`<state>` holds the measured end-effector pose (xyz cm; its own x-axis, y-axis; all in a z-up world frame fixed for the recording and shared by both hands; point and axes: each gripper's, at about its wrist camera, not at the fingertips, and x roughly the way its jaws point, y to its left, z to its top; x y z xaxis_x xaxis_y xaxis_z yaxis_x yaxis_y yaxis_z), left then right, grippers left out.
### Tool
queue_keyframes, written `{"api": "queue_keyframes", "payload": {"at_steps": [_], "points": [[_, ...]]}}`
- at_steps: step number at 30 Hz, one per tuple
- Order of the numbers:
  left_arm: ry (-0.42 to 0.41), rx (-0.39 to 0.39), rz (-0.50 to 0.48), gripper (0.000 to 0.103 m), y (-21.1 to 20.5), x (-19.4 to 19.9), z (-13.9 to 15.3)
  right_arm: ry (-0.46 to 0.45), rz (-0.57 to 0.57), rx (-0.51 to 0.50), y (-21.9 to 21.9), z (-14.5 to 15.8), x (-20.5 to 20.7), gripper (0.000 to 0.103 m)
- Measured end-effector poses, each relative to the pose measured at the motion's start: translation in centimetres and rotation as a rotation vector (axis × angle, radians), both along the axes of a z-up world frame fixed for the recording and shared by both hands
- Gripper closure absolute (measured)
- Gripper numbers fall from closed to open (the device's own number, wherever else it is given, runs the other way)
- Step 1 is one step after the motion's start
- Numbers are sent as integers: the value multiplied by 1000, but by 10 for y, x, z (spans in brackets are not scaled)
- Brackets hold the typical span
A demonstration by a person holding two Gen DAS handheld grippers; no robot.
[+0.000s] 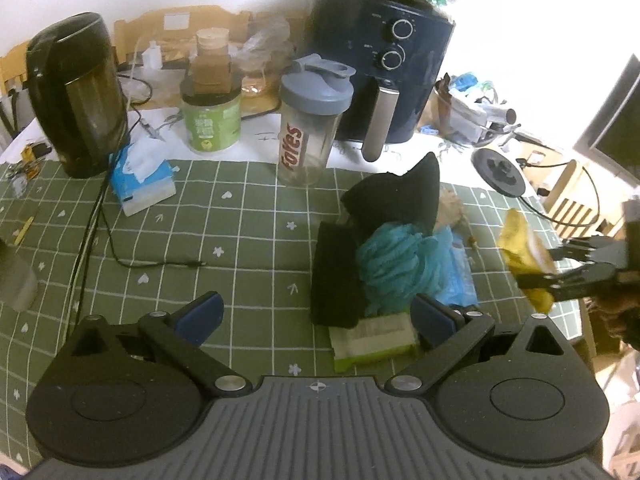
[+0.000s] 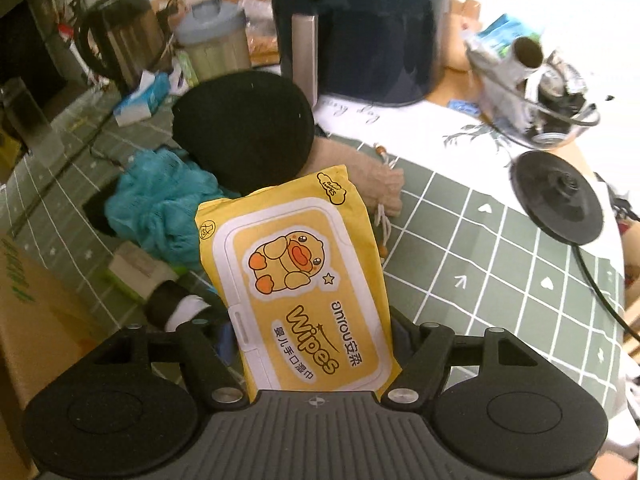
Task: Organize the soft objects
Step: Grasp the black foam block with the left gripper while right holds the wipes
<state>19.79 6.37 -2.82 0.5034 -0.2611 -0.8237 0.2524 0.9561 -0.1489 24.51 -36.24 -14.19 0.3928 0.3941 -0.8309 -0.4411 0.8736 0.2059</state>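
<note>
Above the green checked bench (image 2: 500, 240), the right tool (image 2: 316, 340) is clamped on a yellow pack of wipes (image 2: 296, 272), lifted clear of the cloth. Beside it the left tool (image 1: 316, 312) stands apart and empty near the pile: black hat (image 1: 400, 192), blue mesh sponge (image 1: 396, 260), black cloth (image 1: 336, 280). Sorting looks barely begun, with the pile still to be placed.

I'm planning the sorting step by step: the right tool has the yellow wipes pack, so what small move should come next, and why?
Probably carry the wipes pack across and lower it by the soft pile, next to the blue mesh puff and black hat. The right tool grips the pack clear of the green checked cloth, and the left tool is open and empty.
</note>
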Motion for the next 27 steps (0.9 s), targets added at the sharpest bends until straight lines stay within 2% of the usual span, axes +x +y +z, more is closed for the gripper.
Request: {"api": "queue_keyframes", "payload": {"at_steps": [2,11,16,18,27], "points": [[5,5,-20,10,-3,8,-4,-8,-20,6,-3,9,-8,30],[75,40,-92,13,-20,47,-37,-46,-146,37,-20,43,-44,30],[138,47,-125,17,-31,67,-62,-29,-221,27,-22,49,-67,30],[169,51,-140,23,-35,74,-75,-17,-254,39,-24,51,-76,30],[259,52,-181,28,-52,100,-113,-4,-380,62,-34,62,-113,30]]}}
